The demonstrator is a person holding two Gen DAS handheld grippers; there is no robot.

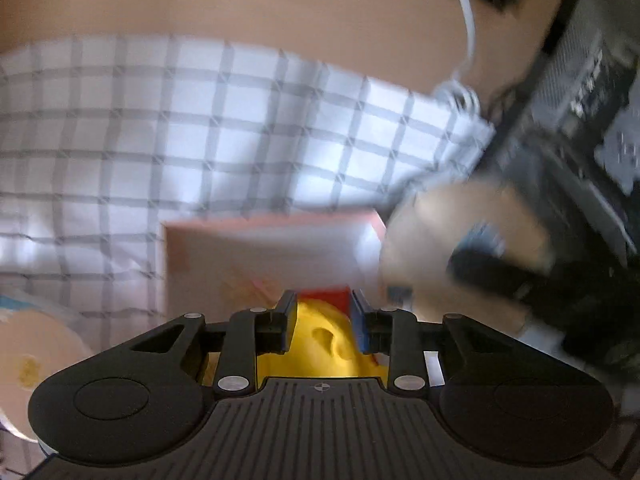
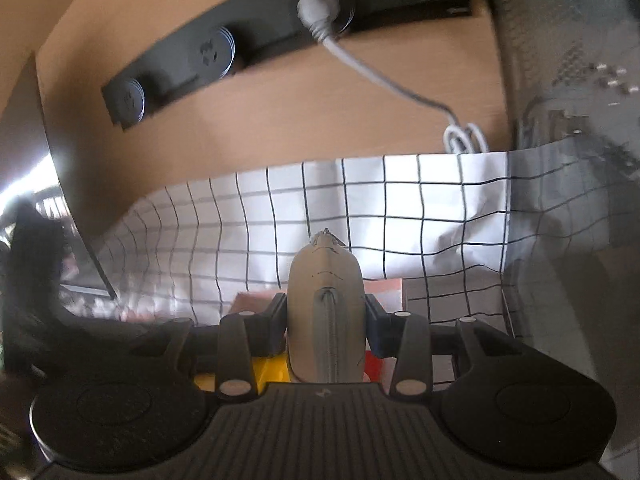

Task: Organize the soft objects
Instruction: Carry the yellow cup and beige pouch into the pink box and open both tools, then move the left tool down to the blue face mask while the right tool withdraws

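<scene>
The left tool (image 1: 320, 312) grips a yellow toy (image 1: 320, 344); the right tool (image 2: 326, 320) pinches a beige pouch (image 2: 326, 304). Lower each squarely above the pink box (image 1: 260, 256), then release gently.

Open checked cloth (image 1: 160, 128) is seen ahead and leftward. The way forward is blocked low by a pink box (image 1: 264, 256); the right side is closed off by a computer case (image 2: 568, 120).

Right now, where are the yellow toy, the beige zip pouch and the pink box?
yellow toy (image 1: 320, 344), left wrist view, its rounded top between the fingers.
beige zip pouch (image 2: 326, 304), right wrist view, mid-body by the zipper.
pink box (image 1: 256, 248), left wrist view, its pale face.
</scene>
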